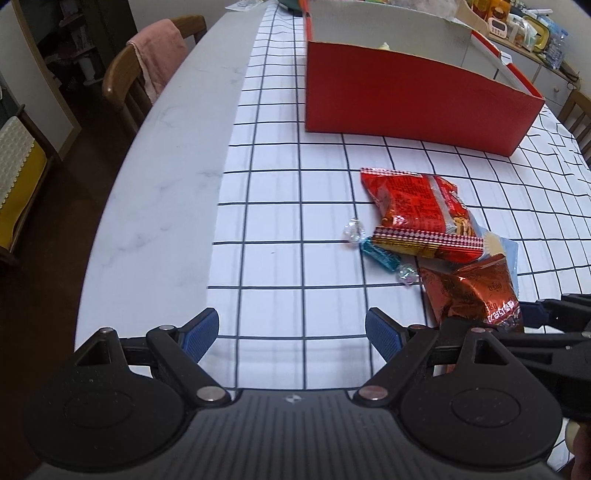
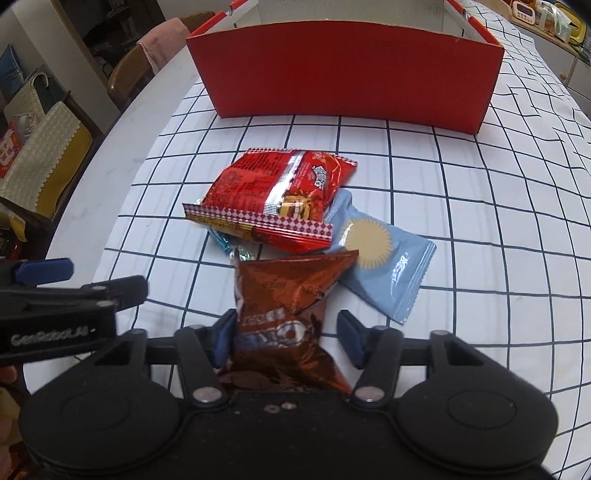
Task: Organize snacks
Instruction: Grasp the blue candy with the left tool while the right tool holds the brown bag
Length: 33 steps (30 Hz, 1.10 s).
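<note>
A brown snack bag [image 2: 291, 295] lies on the checked tablecloth between the fingers of my right gripper [image 2: 286, 338]; the jaws are open around it, with a gap on the right side. It also shows in the left wrist view [image 1: 476, 291]. Beyond it lie a red snack bag [image 2: 280, 199], a light blue packet [image 2: 384, 258] and a teal wrapped candy [image 1: 378, 254]. A red box [image 2: 347, 70] stands open at the back. My left gripper [image 1: 291, 334] is open and empty, left of the pile.
Wooden chairs, one with a pink cloth [image 1: 159, 59], stand by the table's left edge. The bare marble tabletop [image 1: 166, 177] runs left of the cloth. A cluttered counter [image 1: 524, 26] is at the far right.
</note>
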Motion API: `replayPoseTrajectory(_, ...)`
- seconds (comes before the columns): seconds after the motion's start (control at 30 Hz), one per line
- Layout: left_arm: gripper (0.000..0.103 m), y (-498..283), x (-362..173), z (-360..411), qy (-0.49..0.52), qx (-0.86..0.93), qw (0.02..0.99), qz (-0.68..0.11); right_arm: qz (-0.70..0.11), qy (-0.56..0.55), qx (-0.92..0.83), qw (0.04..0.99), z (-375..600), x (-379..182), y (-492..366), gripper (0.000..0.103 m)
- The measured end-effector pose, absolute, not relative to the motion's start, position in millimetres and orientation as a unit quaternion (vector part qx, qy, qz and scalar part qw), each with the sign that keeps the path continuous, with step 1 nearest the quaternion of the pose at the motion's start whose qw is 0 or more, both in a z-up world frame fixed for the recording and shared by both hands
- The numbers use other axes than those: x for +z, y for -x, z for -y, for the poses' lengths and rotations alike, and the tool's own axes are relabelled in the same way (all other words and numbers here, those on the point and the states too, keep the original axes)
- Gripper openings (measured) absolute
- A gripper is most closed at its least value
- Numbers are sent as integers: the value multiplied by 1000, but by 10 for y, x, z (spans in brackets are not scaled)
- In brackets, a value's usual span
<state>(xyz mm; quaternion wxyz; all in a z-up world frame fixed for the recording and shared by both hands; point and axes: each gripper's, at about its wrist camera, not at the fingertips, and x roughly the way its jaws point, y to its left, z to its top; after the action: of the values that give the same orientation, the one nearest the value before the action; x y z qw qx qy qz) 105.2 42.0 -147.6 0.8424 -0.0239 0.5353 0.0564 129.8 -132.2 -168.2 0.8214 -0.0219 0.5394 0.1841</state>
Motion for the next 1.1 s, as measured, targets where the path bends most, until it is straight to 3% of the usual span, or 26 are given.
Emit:
replayPoseTrajectory(0.87, 87, -1654, -1774, -136, 31, 72, 836, -543, -509, -15, 176, 843, 1984, -1420, -1280, 47)
replayPoseTrajectory(1.1, 59, -1627, -1777, -261, 50, 73, 833, -546, -508, -18, 178, 843, 1995, -1410, -1314, 47)
